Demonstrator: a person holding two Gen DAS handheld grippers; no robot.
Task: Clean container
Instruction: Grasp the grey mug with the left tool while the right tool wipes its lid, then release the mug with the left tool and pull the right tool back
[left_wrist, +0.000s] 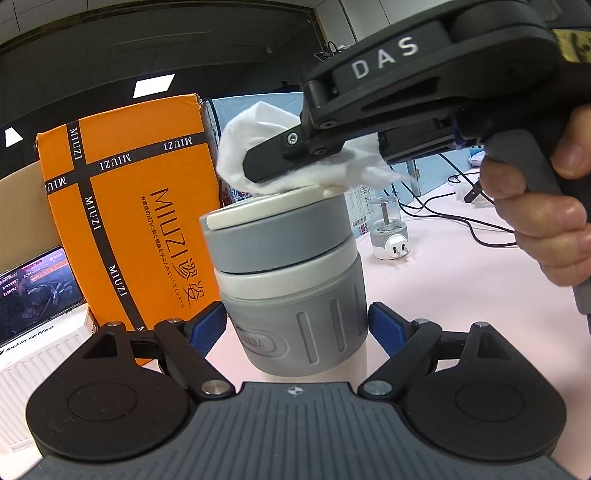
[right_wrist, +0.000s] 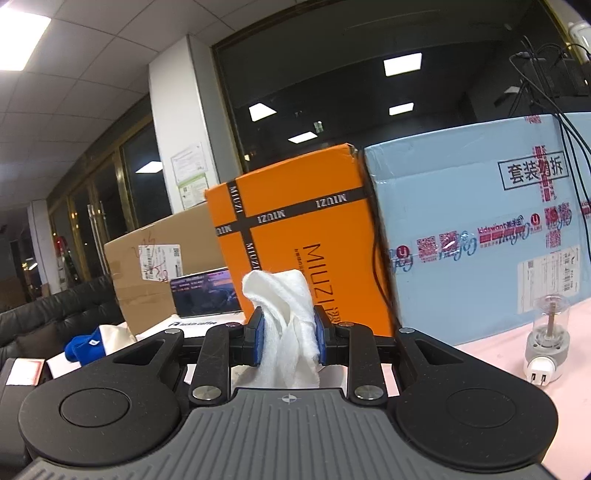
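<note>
Container (left_wrist: 291, 280): a grey, white-lidded jar upright on the pink table (left_wrist: 461, 295), which I brace between my left gripper's (left_wrist: 297, 328) blue pads, pinched on its ribbed sleeve. Judged rigid, moderately light, smoother at the lid. My right gripper (right_wrist: 289, 338) pinches a soft white cloth (right_wrist: 284, 317), resting on the lid.

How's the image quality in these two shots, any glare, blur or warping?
Left wrist view: sharp; fisheye bends the orange MIUZI box; the grey and white cylindrical container is evenly lit. Right wrist view: ceiling lights reflect in the dark window; the white cloth is bright, its texture still visible.
</note>
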